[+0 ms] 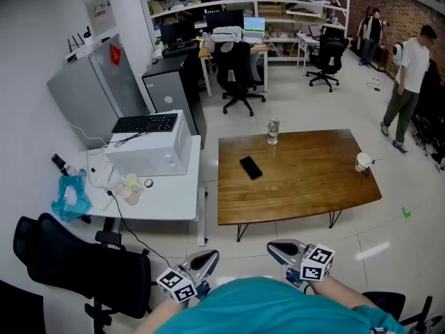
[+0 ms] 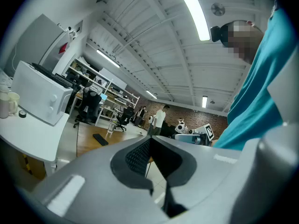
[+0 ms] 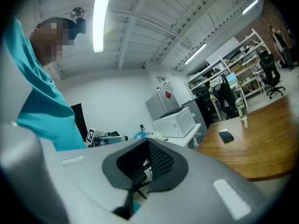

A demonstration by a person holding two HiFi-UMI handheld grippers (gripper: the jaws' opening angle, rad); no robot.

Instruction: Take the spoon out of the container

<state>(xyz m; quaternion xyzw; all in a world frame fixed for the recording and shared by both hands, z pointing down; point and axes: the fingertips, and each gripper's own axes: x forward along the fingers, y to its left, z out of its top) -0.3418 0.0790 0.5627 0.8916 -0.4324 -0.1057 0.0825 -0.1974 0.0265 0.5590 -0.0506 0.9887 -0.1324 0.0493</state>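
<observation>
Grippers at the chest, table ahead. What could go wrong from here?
The white cup sits at the edge of the wooden table; a nudge may tip it off.
Left gripper and right gripper are both shut; they must open before any grasp.
The phone and glass jar share the table and could get knocked.
</observation>
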